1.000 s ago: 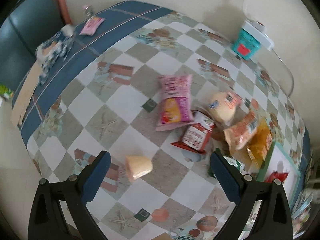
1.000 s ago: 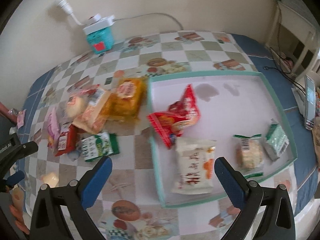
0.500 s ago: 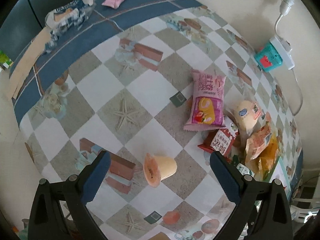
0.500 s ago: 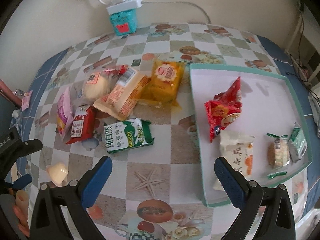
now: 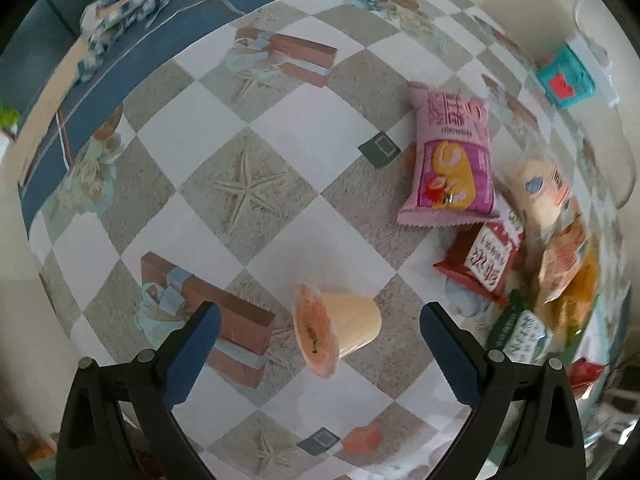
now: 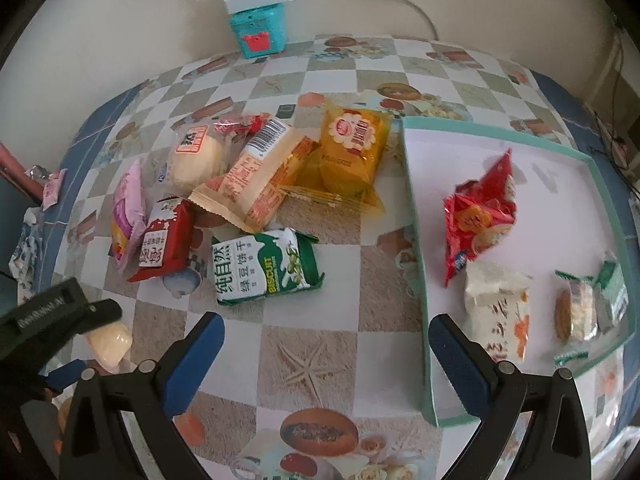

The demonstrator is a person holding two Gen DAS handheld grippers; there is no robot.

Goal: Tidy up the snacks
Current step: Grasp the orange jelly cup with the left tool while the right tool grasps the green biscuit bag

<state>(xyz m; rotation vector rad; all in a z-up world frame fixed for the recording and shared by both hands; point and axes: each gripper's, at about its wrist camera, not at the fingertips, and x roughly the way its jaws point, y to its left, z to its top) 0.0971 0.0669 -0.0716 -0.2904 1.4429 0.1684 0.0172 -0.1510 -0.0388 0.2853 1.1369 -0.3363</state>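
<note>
Checked tablecloth, snack pile beside teal tray. My left gripper, jaws spread, has closed in on the toppled jelly cup, now between its fingers: ready to pinch. My right gripper spread, empty, above the cloth.

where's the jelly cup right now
The jelly cup lies on its side on the tablecloth, between the open fingers of the left tool, apart from the snack pile; the red packet is nearest.
</note>
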